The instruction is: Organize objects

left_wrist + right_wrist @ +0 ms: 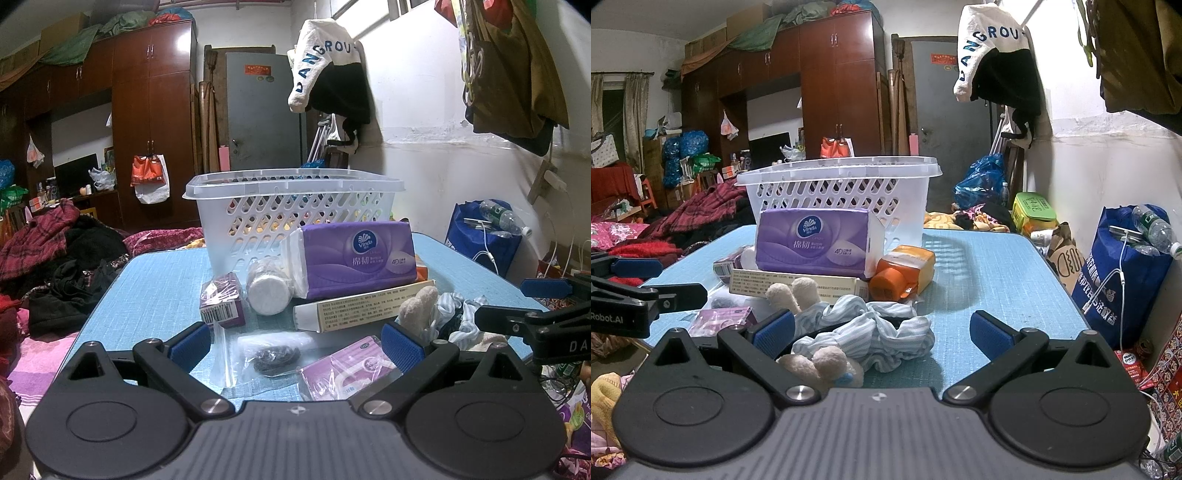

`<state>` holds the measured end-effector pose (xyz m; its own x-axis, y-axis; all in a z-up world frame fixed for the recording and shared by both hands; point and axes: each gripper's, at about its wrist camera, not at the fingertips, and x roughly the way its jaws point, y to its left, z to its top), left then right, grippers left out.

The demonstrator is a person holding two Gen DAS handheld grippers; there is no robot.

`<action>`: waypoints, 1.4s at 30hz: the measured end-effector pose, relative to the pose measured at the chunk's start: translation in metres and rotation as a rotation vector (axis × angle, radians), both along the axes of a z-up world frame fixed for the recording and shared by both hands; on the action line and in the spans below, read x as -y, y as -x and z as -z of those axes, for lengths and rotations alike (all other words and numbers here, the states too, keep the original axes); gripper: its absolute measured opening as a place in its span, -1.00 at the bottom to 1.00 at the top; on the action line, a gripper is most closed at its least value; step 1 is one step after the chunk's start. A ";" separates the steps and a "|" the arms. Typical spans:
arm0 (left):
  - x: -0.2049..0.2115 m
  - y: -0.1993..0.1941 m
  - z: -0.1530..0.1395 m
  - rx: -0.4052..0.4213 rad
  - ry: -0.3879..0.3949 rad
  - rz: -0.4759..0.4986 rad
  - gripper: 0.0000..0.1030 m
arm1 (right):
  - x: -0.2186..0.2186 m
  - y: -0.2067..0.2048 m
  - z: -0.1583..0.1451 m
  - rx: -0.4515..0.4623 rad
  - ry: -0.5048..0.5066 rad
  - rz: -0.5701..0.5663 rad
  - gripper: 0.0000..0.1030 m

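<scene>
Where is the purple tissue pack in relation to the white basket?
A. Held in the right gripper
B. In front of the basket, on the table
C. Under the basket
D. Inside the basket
B: the purple tissue pack lies outside the white basket, in front of it on the blue table.

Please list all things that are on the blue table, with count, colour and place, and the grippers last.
basket: 1, white, back of the table
tissue pack: 1, purple, in front of the basket
long box: 1, cream, under the tissue pack
jar: 1, clear with white lid, on its side, left of the tissue pack
small box: 1, purple, left of the jar
orange packet: 1, right of the tissue pack
striped cloth: 1, blue-white, front right
clear bag: 1, dark contents, front
purple pack: 1, front
left gripper: open, empty
right gripper: open, over the cloth
</scene>
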<state>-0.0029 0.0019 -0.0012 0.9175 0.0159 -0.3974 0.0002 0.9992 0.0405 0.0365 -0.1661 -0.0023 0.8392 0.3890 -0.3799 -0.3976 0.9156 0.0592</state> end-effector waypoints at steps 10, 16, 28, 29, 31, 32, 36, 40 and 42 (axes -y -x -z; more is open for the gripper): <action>0.000 0.000 0.000 0.000 0.000 0.000 0.94 | 0.001 0.000 -0.001 0.002 0.000 0.001 1.00; 0.000 0.000 0.000 0.001 0.000 0.000 0.94 | 0.001 0.000 -0.001 0.002 -0.001 0.001 1.00; -0.002 0.003 -0.002 0.024 0.014 0.002 0.94 | 0.003 0.000 -0.004 0.015 -0.006 0.001 1.00; -0.003 0.004 -0.003 0.035 0.018 -0.002 0.94 | 0.004 0.001 -0.005 0.024 -0.010 0.003 1.00; -0.006 0.005 -0.005 0.051 0.029 -0.006 0.94 | 0.006 0.002 -0.007 0.054 -0.026 0.008 1.00; -0.007 0.006 -0.007 0.058 0.037 -0.011 0.94 | 0.007 0.003 -0.007 0.067 -0.033 0.010 1.00; -0.011 0.004 -0.007 0.070 0.041 -0.023 0.94 | 0.009 0.002 -0.007 0.102 -0.054 0.018 1.00; -0.005 0.000 -0.003 0.062 -0.003 -0.019 0.99 | 0.005 0.002 -0.002 0.150 -0.030 0.037 1.00; -0.001 -0.001 0.000 0.058 -0.023 0.000 1.00 | 0.004 0.001 -0.001 0.138 -0.033 0.026 1.00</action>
<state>-0.0023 0.0027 -0.0007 0.9391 0.0241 -0.3429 -0.0026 0.9980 0.0630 0.0354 -0.1702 -0.0011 0.8923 0.3772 -0.2479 -0.3805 0.9241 0.0364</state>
